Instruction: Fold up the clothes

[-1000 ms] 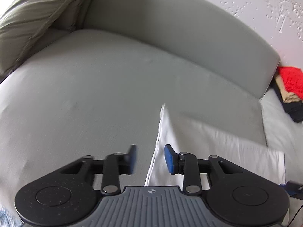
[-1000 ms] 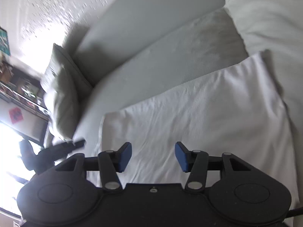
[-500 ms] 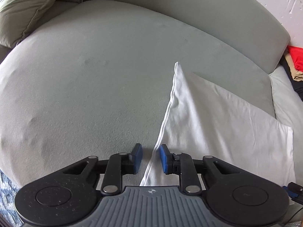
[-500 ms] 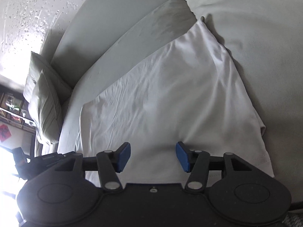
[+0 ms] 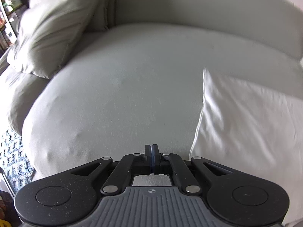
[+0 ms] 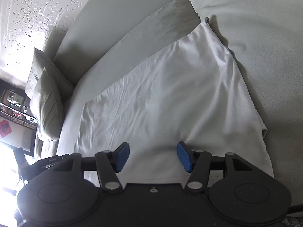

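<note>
Lying flat on grey sofa seat (image 5: 117, 98): white garment (image 6: 170, 102), wrinkled, edges folded, one corner pointing toward backrest (image 5: 198, 5). Left gripper (image 5: 151, 158) pads pressed together, nothing between, over bare cushion beside cloth edge. Right gripper (image 6: 153, 156) jaws apart above hem. Throw pillow (image 5: 55, 28) in sofa corner, well apart.

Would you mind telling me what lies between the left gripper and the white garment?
Only bare sofa cushion: in the left wrist view the left gripper is shut on nothing, beside the white garment.
</note>
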`<state>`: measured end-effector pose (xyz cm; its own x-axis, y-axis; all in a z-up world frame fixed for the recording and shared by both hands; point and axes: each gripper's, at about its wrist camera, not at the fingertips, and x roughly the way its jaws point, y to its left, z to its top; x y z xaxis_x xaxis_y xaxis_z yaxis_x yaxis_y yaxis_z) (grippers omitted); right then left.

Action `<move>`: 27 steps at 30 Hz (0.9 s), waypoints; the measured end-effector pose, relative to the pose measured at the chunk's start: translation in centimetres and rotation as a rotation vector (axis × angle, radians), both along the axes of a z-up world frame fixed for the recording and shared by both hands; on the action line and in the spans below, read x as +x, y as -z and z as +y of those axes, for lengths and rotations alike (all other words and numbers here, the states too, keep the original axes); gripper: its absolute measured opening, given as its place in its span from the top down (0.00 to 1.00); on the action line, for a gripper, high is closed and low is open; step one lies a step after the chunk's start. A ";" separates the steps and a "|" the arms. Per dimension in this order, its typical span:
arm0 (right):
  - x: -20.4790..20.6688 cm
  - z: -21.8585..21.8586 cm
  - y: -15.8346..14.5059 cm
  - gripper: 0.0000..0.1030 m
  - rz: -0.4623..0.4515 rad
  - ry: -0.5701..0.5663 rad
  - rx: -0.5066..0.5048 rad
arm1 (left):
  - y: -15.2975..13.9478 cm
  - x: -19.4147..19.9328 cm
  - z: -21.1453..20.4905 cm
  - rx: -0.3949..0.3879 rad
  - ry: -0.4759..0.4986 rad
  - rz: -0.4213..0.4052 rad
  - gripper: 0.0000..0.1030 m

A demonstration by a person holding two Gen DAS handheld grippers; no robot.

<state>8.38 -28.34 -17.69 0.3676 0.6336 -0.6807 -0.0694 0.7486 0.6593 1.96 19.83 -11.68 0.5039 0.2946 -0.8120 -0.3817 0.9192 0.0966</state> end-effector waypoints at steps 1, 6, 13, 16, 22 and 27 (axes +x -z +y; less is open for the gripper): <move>-0.1 -0.1 -0.3 0.47 -0.019 0.004 0.007 | -0.6 -0.2 -0.2 -0.024 0.019 -0.047 0.99; 0.1 -0.5 -1.7 0.68 -0.158 0.099 -0.010 | -1.5 0.7 -2.6 -0.155 0.150 -0.148 0.86; 3.8 1.1 1.0 0.77 -0.132 0.220 -0.089 | 0.9 5.8 -7.2 -0.171 0.177 -0.054 0.85; 4.3 0.8 1.9 1.00 -0.112 0.253 -0.173 | 2.3 6.6 -6.4 -0.093 0.088 0.033 0.88; 2.6 -4.0 0.4 1.00 -0.163 0.379 -0.393 | 2.6 4.6 -3.1 0.155 -0.063 0.106 0.90; -0.1 -6.7 -1.0 0.88 -0.174 0.434 -0.274 | 1.6 1.6 -1.9 0.168 -0.070 0.046 0.87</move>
<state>8.32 -35.01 -16.71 0.6779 0.2067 -0.7055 0.1936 0.8756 0.4425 3.61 17.98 -13.25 0.4409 0.4615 -0.7698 -0.4361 0.8598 0.2657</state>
